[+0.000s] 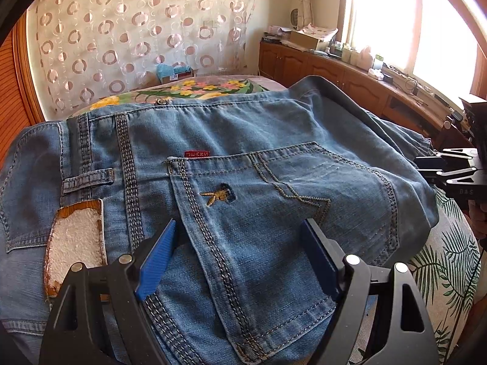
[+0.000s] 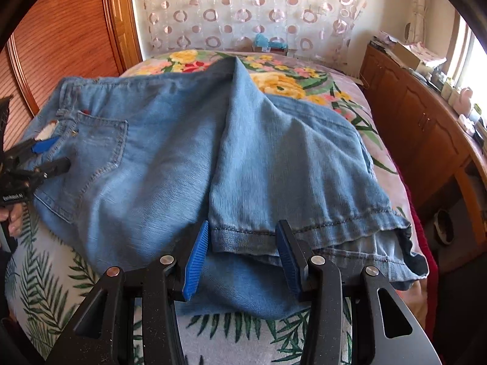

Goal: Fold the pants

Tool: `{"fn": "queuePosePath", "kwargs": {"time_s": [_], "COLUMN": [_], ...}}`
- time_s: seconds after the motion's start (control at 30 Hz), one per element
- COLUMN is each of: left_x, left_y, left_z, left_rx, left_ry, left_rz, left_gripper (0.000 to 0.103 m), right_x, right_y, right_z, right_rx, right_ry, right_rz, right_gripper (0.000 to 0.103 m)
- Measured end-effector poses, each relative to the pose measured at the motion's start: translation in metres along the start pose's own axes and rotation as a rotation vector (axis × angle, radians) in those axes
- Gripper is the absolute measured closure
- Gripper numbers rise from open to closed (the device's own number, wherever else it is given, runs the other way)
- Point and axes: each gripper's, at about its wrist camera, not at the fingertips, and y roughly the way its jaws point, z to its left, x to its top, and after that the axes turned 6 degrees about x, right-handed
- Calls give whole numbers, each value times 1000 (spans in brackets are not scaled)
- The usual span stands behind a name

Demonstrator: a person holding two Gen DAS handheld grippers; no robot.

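**Squaring the hem before the next fold**

Lying across the bed (image 2: 350, 70), the blue jeans (image 2: 170, 158) are already doubled, the leg ends brought up over the seat. The right gripper (image 2: 242, 255) hangs just over the hemmed cuff (image 2: 243, 234), its blue fingers (image 2: 196, 261) half spread on either side of the hem edge, with denim between them but no pad visibly pressing, so nothing reads as gripped. The left gripper (image 1: 239, 261) stands wide over the back pocket (image 1: 274, 213), beside the waist patch (image 1: 76, 243) to its left, also holding nothing.

The step in hand looks like settling the hem. To do it well, the right fingers should close on both cuff layers together, close to the stitched edge, while the left rests on the pocket area to keep the seat from sliding. Pulling level rather than upward should keep the crease flat, and the loose lower cuff to the right of the fingers needs aligning first.
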Motion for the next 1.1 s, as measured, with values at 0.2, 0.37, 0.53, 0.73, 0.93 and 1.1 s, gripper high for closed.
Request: {"fn": "queuePosePath", "kwargs": {"time_s": [0.2, 0.37, 0.53, 0.73, 0.93, 1.1], "left_x": [-1, -1, -1, 0, 0, 0], "left_y": [1, 0, 0, 0, 0, 0], "left_z": [0, -1, 0, -1, -1, -1], "left_rx": [2, 2, 2, 3, 3, 3], "left_ry": [1, 0, 0, 0, 1, 1], "left_rz": [3, 1, 2, 2, 3, 2], "left_gripper": [21, 21, 21, 21, 21, 21], "right_x": [8, 27, 51, 75, 98, 122], "right_y": [-6, -32, -40, -22, 7, 22], "right_z": [-15, -49, -83, -121, -120, -116], "right_rx": [52, -56, -194, -331, -367, -406], "right_ry": [12, 35, 12, 7, 9, -13], "right_rz": [-23, -118, -163, -153, -110, -104], "right_gripper": [98, 98, 98, 99, 99, 99]}}
